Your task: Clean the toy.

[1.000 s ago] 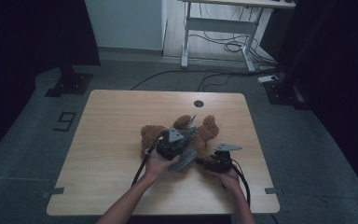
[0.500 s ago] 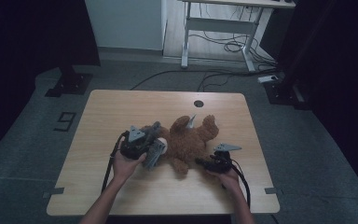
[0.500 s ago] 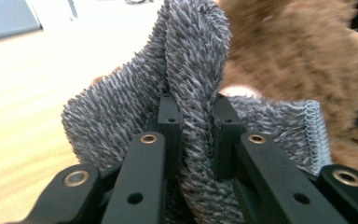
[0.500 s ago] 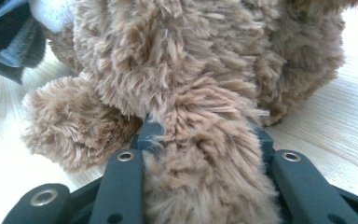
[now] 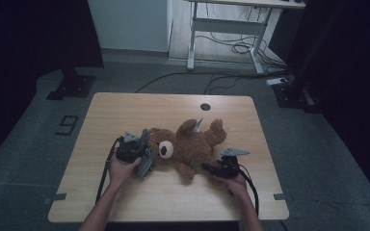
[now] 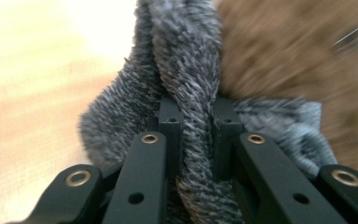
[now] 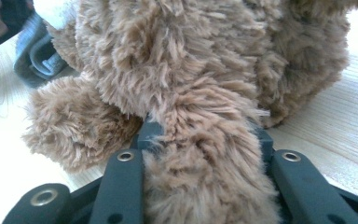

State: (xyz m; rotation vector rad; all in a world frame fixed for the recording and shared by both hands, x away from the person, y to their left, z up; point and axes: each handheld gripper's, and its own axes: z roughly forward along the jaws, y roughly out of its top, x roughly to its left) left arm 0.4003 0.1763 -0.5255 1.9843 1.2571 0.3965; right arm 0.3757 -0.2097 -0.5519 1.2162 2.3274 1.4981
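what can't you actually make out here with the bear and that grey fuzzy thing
- Grey fuzzy cloth: what it is; left gripper view, cut off by the edges, jaws cover part.
- Teddy bear: which limb the right gripper clamps; right gripper view, fur hides the pads.
- Bear's far side: high view, hidden by its body.
- Small grey piece on the bear: too small.

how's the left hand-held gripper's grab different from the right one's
The left hand-held gripper pinches a thin fold of grey fuzzy cloth beside the bear's head; the right hand-held gripper clamps a thick brown limb of the teddy bear. Left jaws stand narrow, right jaws wider. Both are shut on soft things.
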